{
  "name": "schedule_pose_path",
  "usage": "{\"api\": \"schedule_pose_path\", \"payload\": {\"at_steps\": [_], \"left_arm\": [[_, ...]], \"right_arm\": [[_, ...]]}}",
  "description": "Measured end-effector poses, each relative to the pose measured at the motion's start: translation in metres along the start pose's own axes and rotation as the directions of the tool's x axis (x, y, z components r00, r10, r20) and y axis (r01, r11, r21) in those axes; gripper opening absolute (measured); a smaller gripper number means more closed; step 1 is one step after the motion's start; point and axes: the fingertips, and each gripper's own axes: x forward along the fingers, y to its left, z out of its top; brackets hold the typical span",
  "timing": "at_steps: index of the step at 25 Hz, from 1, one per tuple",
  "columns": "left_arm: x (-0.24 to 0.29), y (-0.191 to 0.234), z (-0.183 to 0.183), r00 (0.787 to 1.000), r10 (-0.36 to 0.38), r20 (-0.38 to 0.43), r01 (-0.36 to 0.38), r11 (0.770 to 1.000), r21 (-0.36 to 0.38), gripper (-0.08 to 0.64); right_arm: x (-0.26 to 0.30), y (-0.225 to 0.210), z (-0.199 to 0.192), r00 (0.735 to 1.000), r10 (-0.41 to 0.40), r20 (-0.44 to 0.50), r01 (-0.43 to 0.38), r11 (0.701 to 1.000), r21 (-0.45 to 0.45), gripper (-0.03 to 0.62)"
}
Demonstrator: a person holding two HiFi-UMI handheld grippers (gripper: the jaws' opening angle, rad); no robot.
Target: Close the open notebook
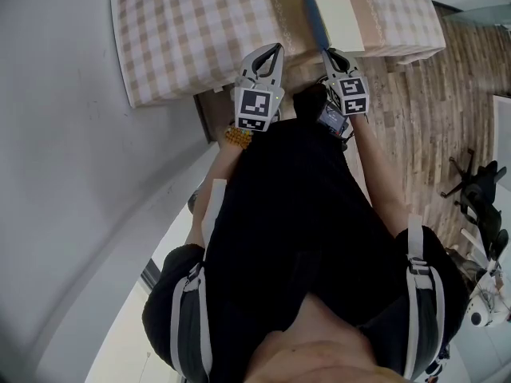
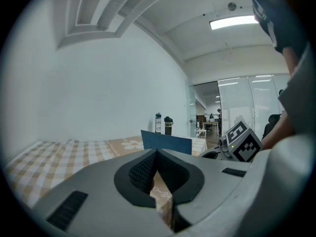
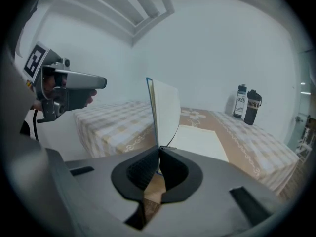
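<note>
Right gripper (image 3: 157, 153) clenched on the upright cover edge of the open blue paper notebook (image 3: 166, 107); judged light and floppy, so that edge is your hold.

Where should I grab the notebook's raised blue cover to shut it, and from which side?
Pinch the blue cover low on its near edge, coming from the near side: it stands almost upright, edge-on to the right gripper, whose jaws are shut on it there.

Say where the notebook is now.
Head view, top centre: the notebook lies open on the checked table, just right of the left gripper. The right gripper holds its blue cover upright.
</note>
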Motion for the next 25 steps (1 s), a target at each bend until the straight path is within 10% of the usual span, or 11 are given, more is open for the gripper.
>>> {"api": "schedule_pose_path", "payload": {"at_steps": [25], "left_arm": [[0.011,-0.004,-0.005,1.000,-0.017,-0.025,0.017,1.000,0.008,0.005]], "right_arm": [[-0.003,-0.031,-0.023,0.999,-0.041,0.022,0.034,0.967,0.254,0.011]]}}
